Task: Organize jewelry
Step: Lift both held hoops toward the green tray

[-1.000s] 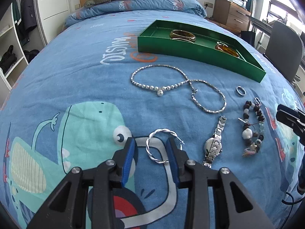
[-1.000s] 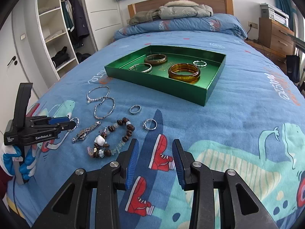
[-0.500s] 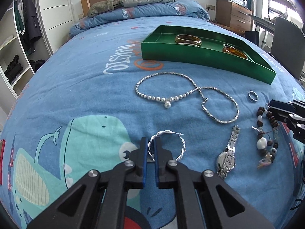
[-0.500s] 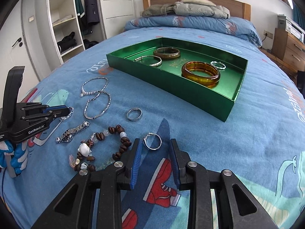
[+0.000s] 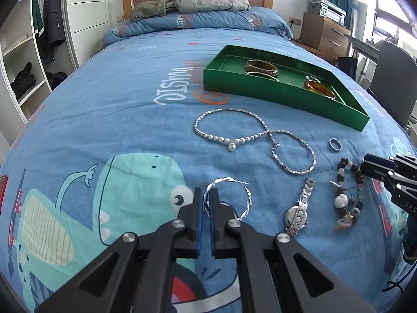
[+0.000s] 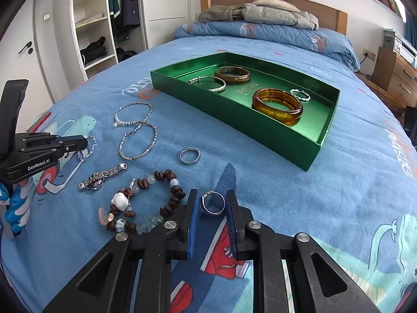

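My left gripper (image 5: 206, 195) is shut on the rim of a twisted silver hoop earring (image 5: 242, 198), held just above the blue bedspread. It also shows in the right wrist view (image 6: 83, 143). My right gripper (image 6: 212, 199) is open, its jaws on either side of a small silver ring (image 6: 213, 203) on the bedspread. A green tray (image 6: 234, 120) further up the bed holds an amber bangle (image 6: 277, 104), a brown bangle (image 6: 232, 74), a silver bangle (image 6: 211, 83) and a small silver piece (image 6: 299, 95).
On the bedspread lie a pearl necklace (image 5: 226, 138), a silver chain (image 5: 294, 154), a silver watch (image 5: 298, 214), a brown bead bracelet (image 6: 146, 203) and a plain ring (image 6: 189, 156). Pillows and folded jackets (image 5: 198, 2) lie at the headboard. A chair (image 5: 391, 78) stands at the right.
My left gripper has shut on the hoop earring and lifted it slightly. My right gripper has moved forward over the small ring and narrowed.
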Available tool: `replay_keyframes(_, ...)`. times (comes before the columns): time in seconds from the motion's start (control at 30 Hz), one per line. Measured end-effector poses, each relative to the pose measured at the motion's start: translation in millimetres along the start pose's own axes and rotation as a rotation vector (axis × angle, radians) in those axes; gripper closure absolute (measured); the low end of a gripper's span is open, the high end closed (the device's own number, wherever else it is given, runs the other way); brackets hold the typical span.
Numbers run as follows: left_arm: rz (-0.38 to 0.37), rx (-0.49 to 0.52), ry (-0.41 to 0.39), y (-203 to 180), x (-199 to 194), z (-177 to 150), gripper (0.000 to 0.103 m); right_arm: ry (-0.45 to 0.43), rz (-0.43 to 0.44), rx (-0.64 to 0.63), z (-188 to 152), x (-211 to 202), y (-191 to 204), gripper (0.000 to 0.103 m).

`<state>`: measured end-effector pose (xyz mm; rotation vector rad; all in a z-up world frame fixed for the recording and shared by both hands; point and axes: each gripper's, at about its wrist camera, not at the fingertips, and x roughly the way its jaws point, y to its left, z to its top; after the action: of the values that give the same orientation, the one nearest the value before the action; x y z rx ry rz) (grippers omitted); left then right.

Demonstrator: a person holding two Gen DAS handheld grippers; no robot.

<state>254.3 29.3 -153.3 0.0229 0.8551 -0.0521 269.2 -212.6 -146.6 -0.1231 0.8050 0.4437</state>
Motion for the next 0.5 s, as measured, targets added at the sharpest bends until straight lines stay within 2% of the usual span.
replay_keyframes(0.3,-0.014,0.036,-0.055,-8,-35,13,0.099,-0.08,-0.033,0.047,4,-55,-10,0.083)
replay_keyframes(0.5,-0.055,0.061,-0.093,-21,-40,59,0.099,-0.138,-0.061,0.061,38,-63,-30,0.083)
